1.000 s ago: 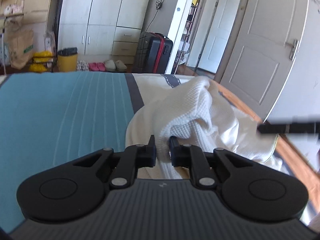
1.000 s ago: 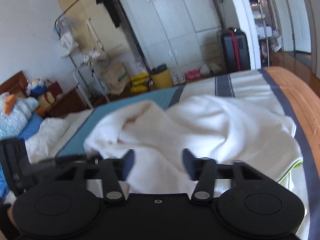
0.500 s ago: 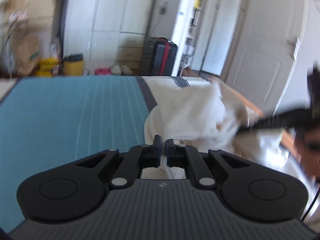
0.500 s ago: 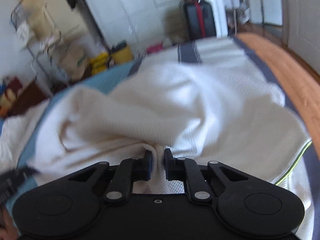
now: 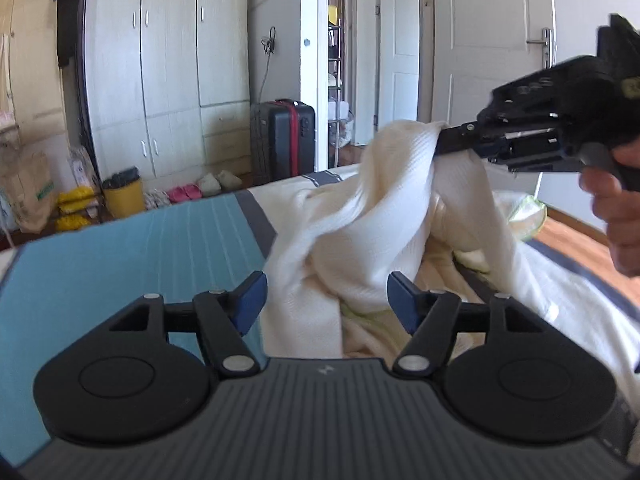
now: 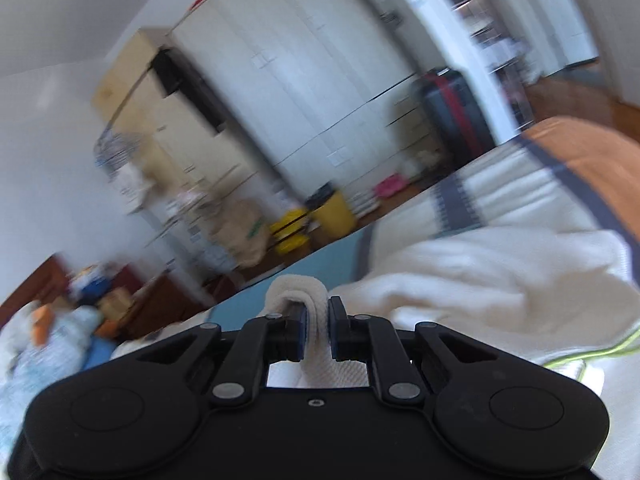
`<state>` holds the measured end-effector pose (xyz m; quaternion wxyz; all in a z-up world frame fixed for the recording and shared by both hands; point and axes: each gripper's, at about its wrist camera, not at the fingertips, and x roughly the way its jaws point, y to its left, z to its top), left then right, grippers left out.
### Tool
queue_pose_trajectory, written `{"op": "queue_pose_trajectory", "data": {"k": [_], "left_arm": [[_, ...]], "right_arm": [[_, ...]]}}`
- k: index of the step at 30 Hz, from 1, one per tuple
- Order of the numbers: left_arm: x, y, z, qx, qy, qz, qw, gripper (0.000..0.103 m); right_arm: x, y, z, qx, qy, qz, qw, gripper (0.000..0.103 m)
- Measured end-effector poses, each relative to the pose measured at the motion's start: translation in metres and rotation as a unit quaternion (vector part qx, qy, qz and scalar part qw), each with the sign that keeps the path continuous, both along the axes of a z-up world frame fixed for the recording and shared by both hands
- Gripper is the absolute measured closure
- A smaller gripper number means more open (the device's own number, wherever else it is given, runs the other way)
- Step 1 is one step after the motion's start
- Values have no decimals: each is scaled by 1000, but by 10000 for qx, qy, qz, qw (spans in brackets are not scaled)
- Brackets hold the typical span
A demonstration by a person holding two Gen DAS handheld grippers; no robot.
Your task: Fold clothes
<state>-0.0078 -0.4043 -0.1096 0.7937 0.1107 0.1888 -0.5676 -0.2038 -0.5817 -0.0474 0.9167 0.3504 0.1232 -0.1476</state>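
A cream waffle-knit garment lies bunched on the bed, one part lifted into a peak. My right gripper is shut on a fold of that cloth; in the left wrist view the right gripper holds the peak up at the upper right, a hand behind it. My left gripper sits low over the bed with its jaws opening. Garment cloth lies between its blue pads, and they do not press on it.
The bed has a teal cover on the left and a white sheet with a grey stripe. Beyond its far edge stand a black suitcase, a yellow bin, white wardrobes and a door. Wooden floor on the right.
My left gripper has let go of the cloth and opened wide. My right gripper closed on a fold of the garment and raised it off the bed, rolling as it went.
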Motion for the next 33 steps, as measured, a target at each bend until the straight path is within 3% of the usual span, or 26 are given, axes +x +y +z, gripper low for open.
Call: {"op": "queue_pose_trajectory", "data": {"k": [3, 5, 6, 7, 8, 12, 14, 17, 20, 23, 27, 31, 33], "left_arm": [[11, -18, -13, 422, 33, 263, 9988, 37], [26, -33, -25, 1018, 198, 621, 9927, 55], [34, -37, -28, 1122, 388, 644, 9908, 81], [40, -35, -27, 1018, 593, 595, 9913, 98], [44, -29, -22, 845, 634, 651, 9923, 100], [52, -1, 6, 316, 105, 1250, 9916, 100], [63, 17, 23, 225, -191, 1867, 9820, 98], [75, 61, 53, -452, 91, 2403, 9696, 92], [61, 84, 68, -559, -243, 2460, 9674, 92], [54, 88, 66, 109, 72, 1770, 9841, 91], [32, 95, 53, 442, 200, 1132, 9924, 88], [0, 100, 65, 285, -423, 710, 9962, 71], [-11, 111, 78, -137, -379, 352, 9986, 65]], "right_arm": [[-6, 1, -9, -30, -150, 150, 9998, 89], [-5, -8, -18, 59, -32, -54, 10000, 89], [-5, -12, -21, 116, -39, -141, 9998, 89], [-4, -16, -24, 173, -59, -222, 9996, 89], [-3, -16, -25, 195, -78, -227, 9995, 89], [2, 3, -13, -179, 47, -244, 9995, 89], [-2, 18, -3, -522, 109, -333, 9980, 89], [-7, 41, 12, -998, 28, -282, 9946, 90], [4, 57, 19, -1398, 35, -185, 9900, 91], [14, 54, 14, -1181, 21, -300, 9925, 90], [18, 46, 8, -784, -74, -275, 9965, 90], [12, 53, 10, -510, -487, 187, 9973, 89], [9, 60, 14, -466, -742, 476, 9950, 89]]}}
